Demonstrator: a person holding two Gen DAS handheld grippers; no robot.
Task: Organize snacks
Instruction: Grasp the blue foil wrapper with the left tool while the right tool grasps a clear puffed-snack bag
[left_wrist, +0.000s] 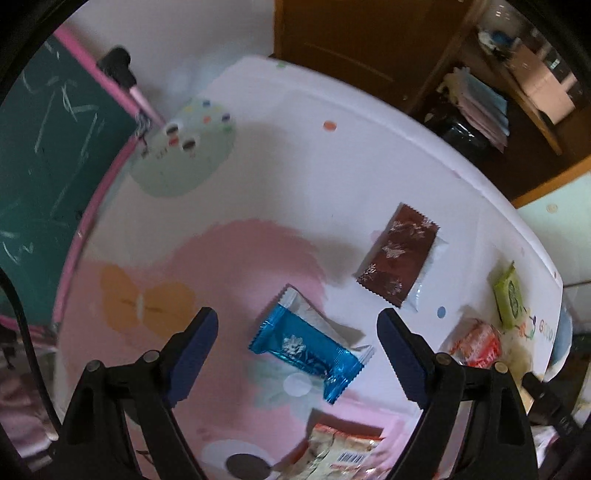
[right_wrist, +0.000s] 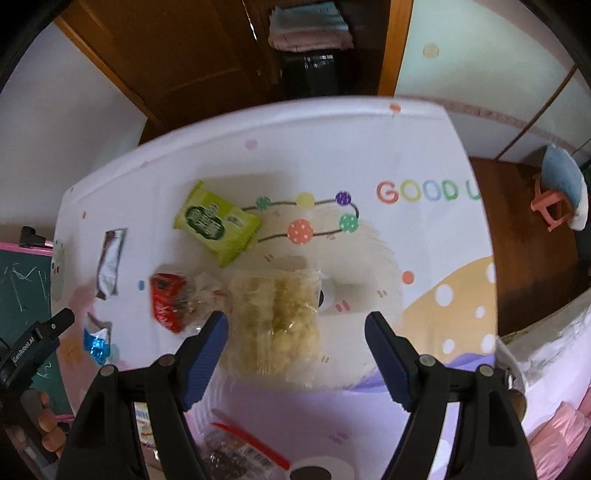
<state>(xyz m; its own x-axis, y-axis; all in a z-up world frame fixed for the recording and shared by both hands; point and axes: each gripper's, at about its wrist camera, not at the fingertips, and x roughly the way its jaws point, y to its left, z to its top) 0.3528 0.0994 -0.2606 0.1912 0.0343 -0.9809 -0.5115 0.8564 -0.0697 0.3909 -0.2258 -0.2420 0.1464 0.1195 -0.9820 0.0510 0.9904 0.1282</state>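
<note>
Two handheld grippers point steeply down at a table (right_wrist: 332, 147) covered with a white cloth printed with pastel cartoon shapes, coloured dots and the words "GOOD". The left gripper (left_wrist: 297, 354) has its blue-padded jaws wide apart and holding nothing; a blue snack packet (left_wrist: 310, 350) lies on the cloth in the gap between them, untouched. Beyond it and to the right lies a brown packet (left_wrist: 399, 254) with a pale leaf pattern, and farther right, near the table edge, a green packet (left_wrist: 509, 295) and a red-and-clear packet (left_wrist: 476, 343). The right gripper (right_wrist: 295, 350) also has its jaws wide apart and empty; a clear bag of pale yellow puffed snacks (right_wrist: 277, 321) lies between and just beyond the tips, closer to the left pad. Just beside that bag on its left is the red-and-clear packet, with the green packet beyond both. A green chalkboard (left_wrist: 44, 166) with a pink frame stands past the table's left edge.
</note>
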